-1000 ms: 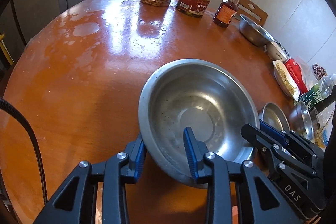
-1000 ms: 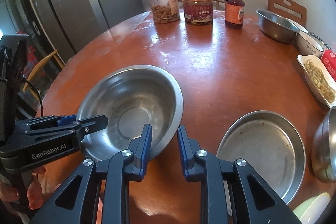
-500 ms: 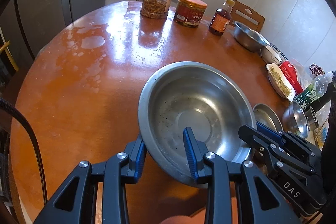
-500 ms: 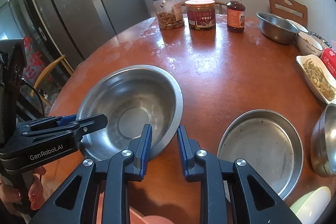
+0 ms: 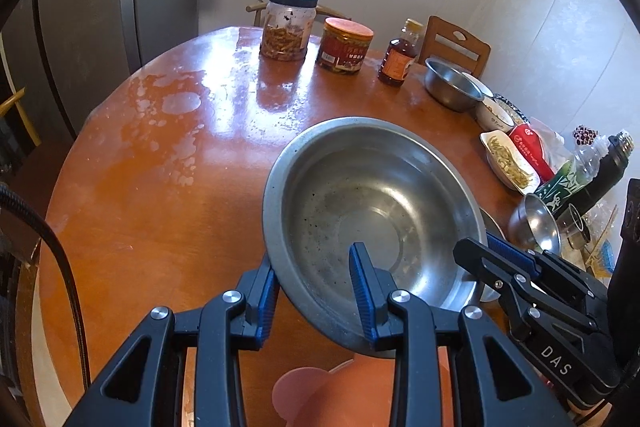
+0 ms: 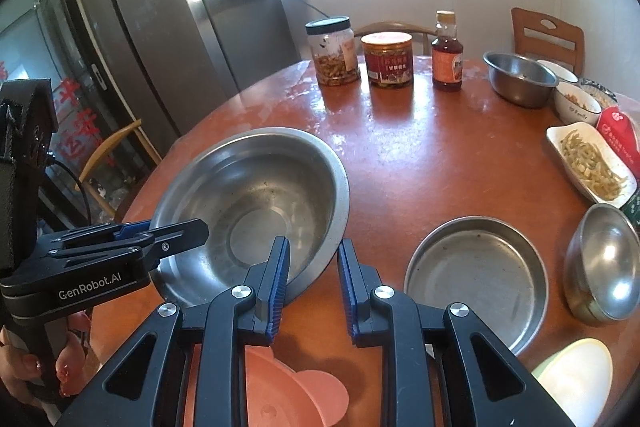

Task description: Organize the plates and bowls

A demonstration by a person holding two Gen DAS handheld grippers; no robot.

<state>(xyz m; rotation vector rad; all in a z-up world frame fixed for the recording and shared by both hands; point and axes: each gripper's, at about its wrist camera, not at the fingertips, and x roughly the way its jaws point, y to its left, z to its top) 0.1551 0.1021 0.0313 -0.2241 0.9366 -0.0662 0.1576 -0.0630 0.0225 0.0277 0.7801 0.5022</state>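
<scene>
Nearest, a pink plastic dish [image 6: 296, 399] at the table edge. Above it, left gripper [image 5: 316, 289] and right gripper [image 6: 310, 277] both clamped on the near rim of a large, wide stainless-steel bowl [image 5: 372, 203], held tilted above the round reddish-brown wooden table [image 5: 160, 163]. Just right, a shallow steel plate [image 6: 476, 279]. Far across, two jars and a brown bottle [image 6: 447, 53].
</scene>
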